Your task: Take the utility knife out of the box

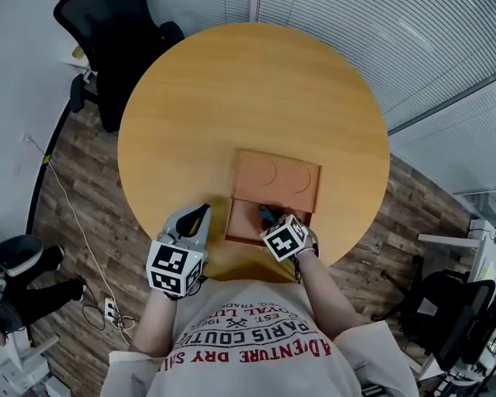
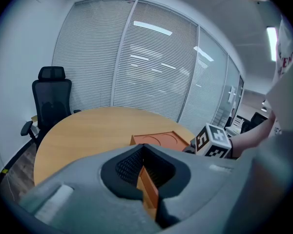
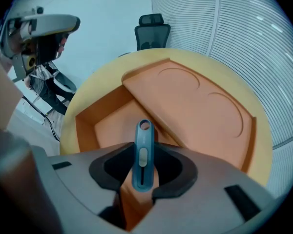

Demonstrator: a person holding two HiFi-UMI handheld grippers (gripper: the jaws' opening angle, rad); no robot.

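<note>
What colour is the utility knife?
The knife is teal blue, with a pale grey slider; the right gripper view shows it best.

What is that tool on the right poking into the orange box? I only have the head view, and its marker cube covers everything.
Observer: In the right gripper view, the right gripper has its fingers closed on a blue utility knife.
Operator: Which way does the knife point?
Observer: Its far end, pierced by a round hole, sticks out past the fingers over the open half of the box.
Operator: Is a blade out?
Observer: No blade shows in that view. A grey slider sits partway along the handle.
</note>
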